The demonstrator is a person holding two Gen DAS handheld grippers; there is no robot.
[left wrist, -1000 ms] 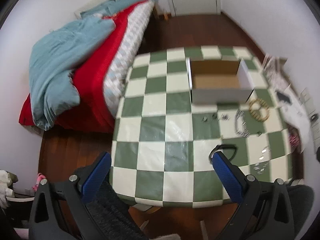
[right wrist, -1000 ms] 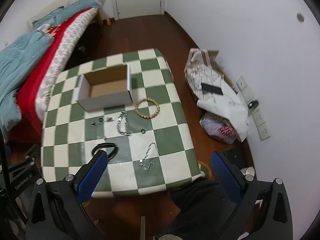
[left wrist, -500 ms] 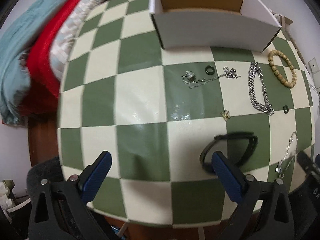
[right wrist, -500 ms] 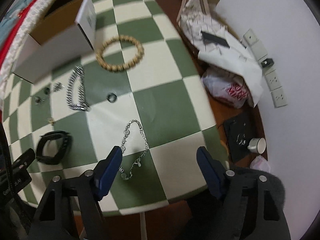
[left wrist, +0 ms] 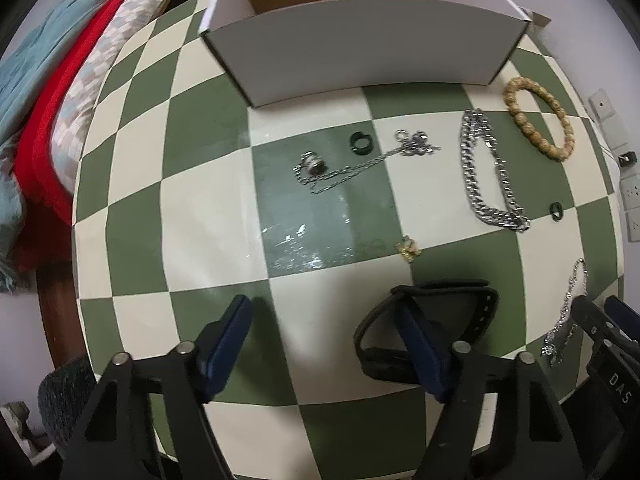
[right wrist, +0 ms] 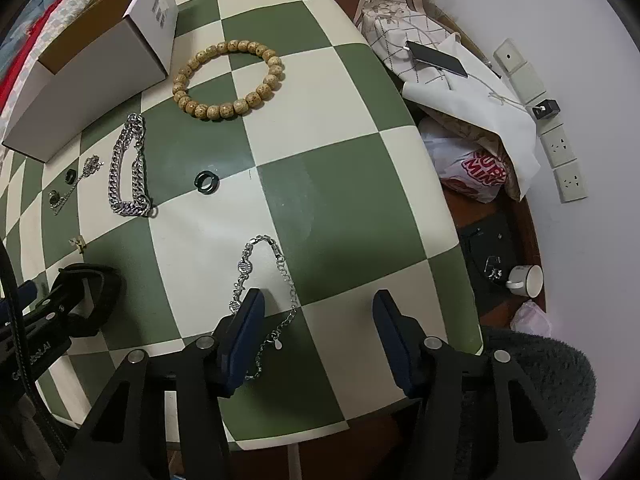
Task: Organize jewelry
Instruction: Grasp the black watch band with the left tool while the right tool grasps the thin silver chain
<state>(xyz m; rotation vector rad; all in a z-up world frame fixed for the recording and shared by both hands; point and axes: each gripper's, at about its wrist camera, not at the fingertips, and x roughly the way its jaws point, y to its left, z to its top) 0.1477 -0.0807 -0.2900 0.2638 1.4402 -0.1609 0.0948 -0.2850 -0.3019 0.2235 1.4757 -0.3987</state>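
Jewelry lies on a green and cream checkered table (left wrist: 208, 216). My left gripper (left wrist: 324, 332) is open low over the near edge; its right finger sits inside the loop of a black band (left wrist: 476, 308). My right gripper (right wrist: 320, 320) is open, its left finger over a thin silver bracelet (right wrist: 280, 268). Farther off lie a heavy silver chain (left wrist: 484, 176), a wooden bead bracelet (right wrist: 228, 80), a thin necklace with a pendant (left wrist: 348, 168), two dark rings (left wrist: 362, 143) (right wrist: 207, 181) and a small gold charm (left wrist: 408, 250). An open white cardboard box (left wrist: 360, 48) stands at the far side.
A bed with red and blue bedding (left wrist: 48, 80) is left of the table. Right of it, on the floor, lie bags (right wrist: 460, 92), a phone (right wrist: 436, 58) and a cup (right wrist: 526, 280) below wall sockets (right wrist: 560, 152).
Both grippers have come down and forward close to the table. The left finger now reaches into the black band; the right finger now covers the thin silver bracelet.
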